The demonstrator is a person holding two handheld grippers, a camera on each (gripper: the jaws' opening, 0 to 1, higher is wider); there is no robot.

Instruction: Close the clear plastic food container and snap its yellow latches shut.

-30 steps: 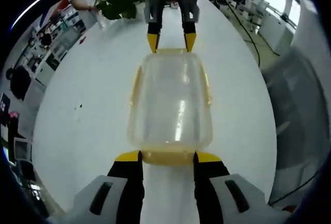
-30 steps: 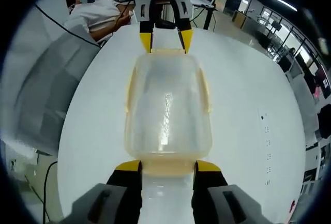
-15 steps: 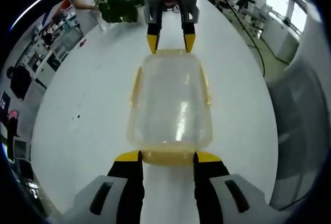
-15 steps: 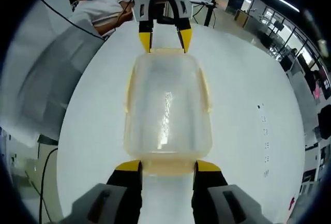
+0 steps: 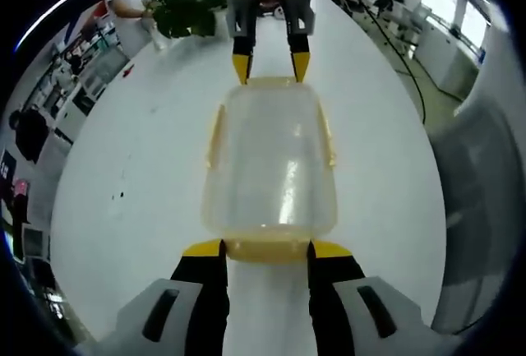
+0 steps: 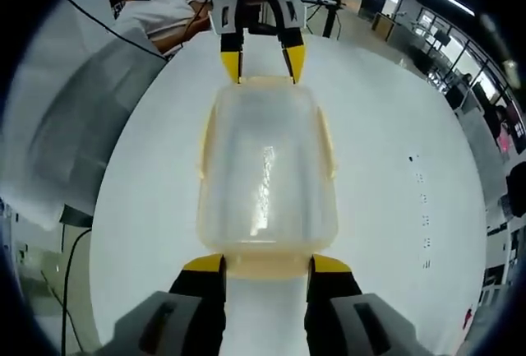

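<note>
A clear plastic food container (image 5: pixel 269 167) with its lid on lies on the white desk (image 5: pixel 123 150), looking empty. My left gripper (image 5: pixel 265 249) and right gripper (image 6: pixel 265 264) sit at opposite short ends, each with jaws apart beside a yellow end latch (image 5: pixel 265 249). The container looks light, stiff and slippery, so I would press on the latches rather than squeeze the walls.

The clear plastic food container (image 5: pixel 269 163) showed pale yellow latches (image 5: pixel 268 249) and trim. Both grippers — left gripper (image 5: pixel 266 251) and right gripper (image 6: pixel 265 265) — had black jaws, yellow-tipped, on grey bodies. The round table (image 5: pixel 140 167) was plain white; the leafy plant (image 5: pixel 191 4) dark green.
</note>
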